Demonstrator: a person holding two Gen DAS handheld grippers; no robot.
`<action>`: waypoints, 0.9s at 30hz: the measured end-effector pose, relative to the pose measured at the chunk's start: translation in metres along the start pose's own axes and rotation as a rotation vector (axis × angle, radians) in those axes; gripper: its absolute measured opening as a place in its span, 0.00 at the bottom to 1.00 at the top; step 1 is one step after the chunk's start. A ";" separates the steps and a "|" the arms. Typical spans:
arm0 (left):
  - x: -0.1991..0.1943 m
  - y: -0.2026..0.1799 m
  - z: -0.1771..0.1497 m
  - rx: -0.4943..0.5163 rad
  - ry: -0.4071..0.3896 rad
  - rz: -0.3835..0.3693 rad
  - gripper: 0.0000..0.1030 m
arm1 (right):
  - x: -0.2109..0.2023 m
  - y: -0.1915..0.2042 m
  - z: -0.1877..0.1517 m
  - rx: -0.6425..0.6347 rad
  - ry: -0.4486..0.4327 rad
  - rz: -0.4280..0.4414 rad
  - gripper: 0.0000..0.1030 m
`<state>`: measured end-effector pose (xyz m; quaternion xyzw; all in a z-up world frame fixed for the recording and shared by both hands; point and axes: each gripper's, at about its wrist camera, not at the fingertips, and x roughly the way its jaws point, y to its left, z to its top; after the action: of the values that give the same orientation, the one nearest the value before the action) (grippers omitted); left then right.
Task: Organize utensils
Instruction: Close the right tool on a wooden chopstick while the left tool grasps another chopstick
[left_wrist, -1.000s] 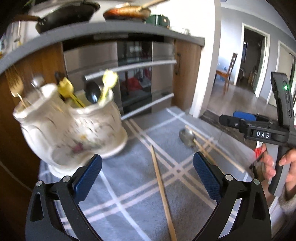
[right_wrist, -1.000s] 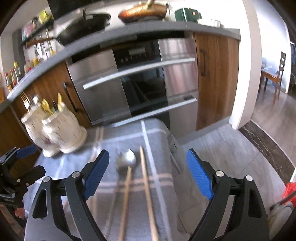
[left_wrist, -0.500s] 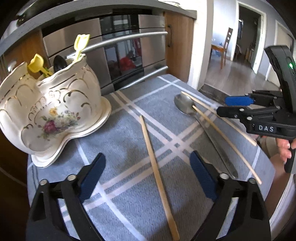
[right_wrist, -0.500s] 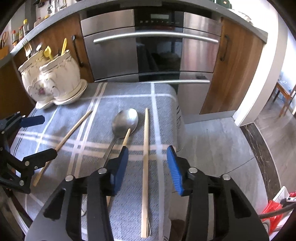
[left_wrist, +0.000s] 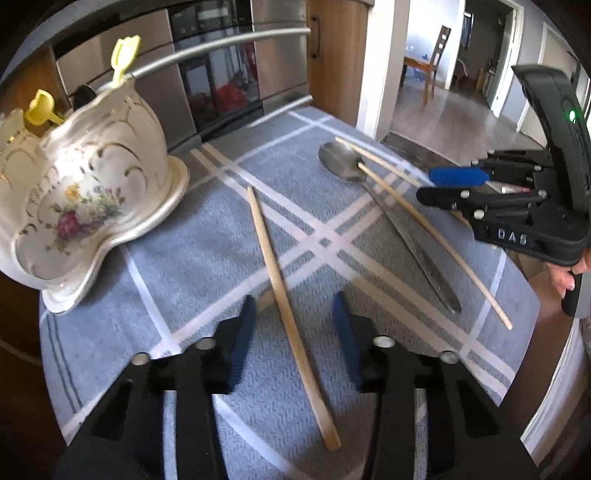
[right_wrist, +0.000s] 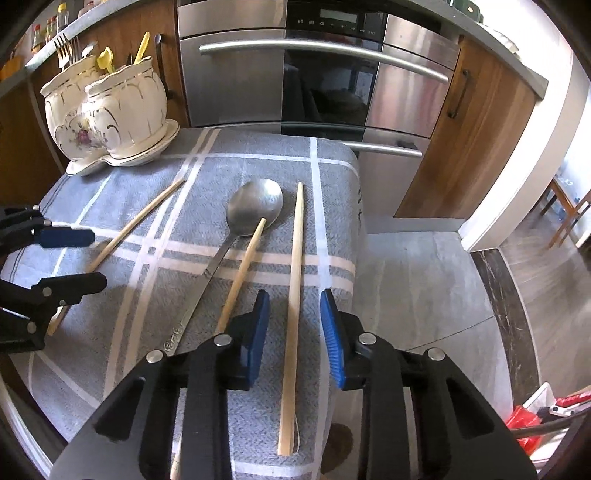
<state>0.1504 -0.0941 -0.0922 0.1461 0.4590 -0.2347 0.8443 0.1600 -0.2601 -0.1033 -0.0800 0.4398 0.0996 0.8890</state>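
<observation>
Three wooden chopsticks and a metal spoon (right_wrist: 255, 205) lie on a grey-blue checked cloth (right_wrist: 155, 302). My left gripper (left_wrist: 294, 317) hovers low over the left chopstick (left_wrist: 271, 254). Its jaws are closing, the stick runs between the blue pads, and a gap shows on both sides. My right gripper (right_wrist: 294, 319) straddles the right chopstick (right_wrist: 295, 258) the same way, jaws closing and pads clear of it. The middle chopstick (right_wrist: 242, 273) rests with its tip on the spoon bowl. A white floral ceramic holder (left_wrist: 74, 192) with forks and yellow utensils stands at the cloth's far left.
A steel oven (right_wrist: 325, 74) and wooden cabinet doors (right_wrist: 461, 122) stand behind the cloth. The cloth's right edge drops to a grey floor (right_wrist: 424, 280). A red bag (right_wrist: 524, 424) lies at the lower right. A hand (left_wrist: 561, 277) holds the right gripper's handle.
Both grippers have sunk toward the cloth and tipped downward. Each pair of jaws has narrowed from wide to a small gap around one chopstick.
</observation>
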 end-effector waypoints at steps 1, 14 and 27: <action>-0.001 -0.001 0.000 0.007 -0.004 0.006 0.35 | 0.000 0.000 0.000 0.002 0.000 0.001 0.27; 0.007 0.003 0.006 0.005 -0.022 0.009 0.14 | 0.003 -0.008 0.001 0.078 -0.010 0.061 0.07; 0.001 0.005 0.004 -0.005 -0.070 0.028 0.06 | -0.006 -0.014 0.000 0.130 -0.071 0.050 0.06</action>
<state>0.1562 -0.0922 -0.0911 0.1421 0.4279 -0.2265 0.8634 0.1602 -0.2745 -0.0974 -0.0077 0.4151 0.0956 0.9047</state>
